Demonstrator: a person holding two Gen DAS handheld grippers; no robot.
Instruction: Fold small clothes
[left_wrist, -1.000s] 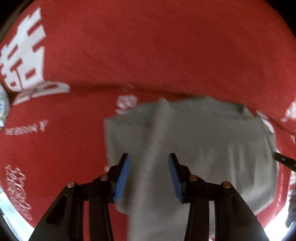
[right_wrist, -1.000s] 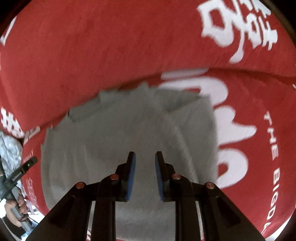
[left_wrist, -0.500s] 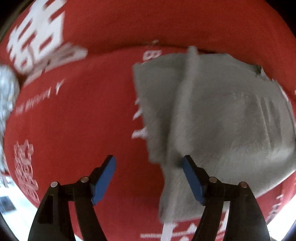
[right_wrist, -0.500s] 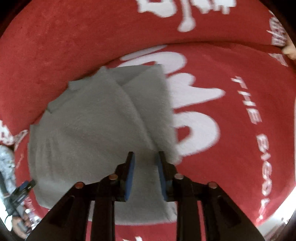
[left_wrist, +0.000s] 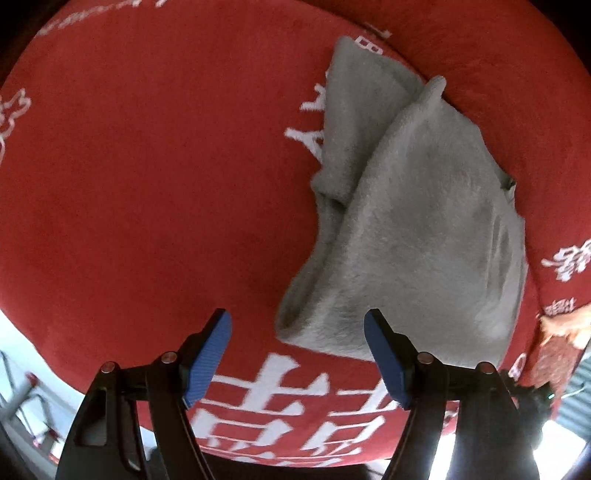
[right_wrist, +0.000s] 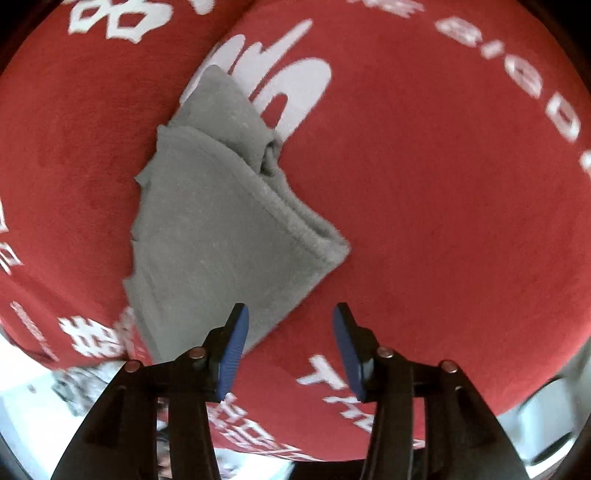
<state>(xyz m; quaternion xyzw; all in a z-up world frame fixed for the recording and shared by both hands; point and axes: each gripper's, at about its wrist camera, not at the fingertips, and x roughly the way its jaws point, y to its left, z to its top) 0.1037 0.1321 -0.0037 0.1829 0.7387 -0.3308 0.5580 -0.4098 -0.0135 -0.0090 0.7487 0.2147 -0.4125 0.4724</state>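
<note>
A folded grey cloth (left_wrist: 413, 229) lies on a red cover (left_wrist: 147, 177) printed with white characters. The left gripper (left_wrist: 297, 354) hangs over it with its jaws wide apart, having just opened, the near corner of the cloth in the gap but untouched. The right gripper (right_wrist: 290, 349) has also just been opening; its jaws stand apart over bare cover, the cloth's edge behind its left finger.

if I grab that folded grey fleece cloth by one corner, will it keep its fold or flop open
The folded grey fleece cloth will probably flop open: its layers lie loose and rumpled at the far end, with nothing holding them together. It looks soft and light, so it should drape rather than stay stiff. The fuzzy pile likely grips the red plush cover, so pushing may bunch it instead of sliding it.
</note>
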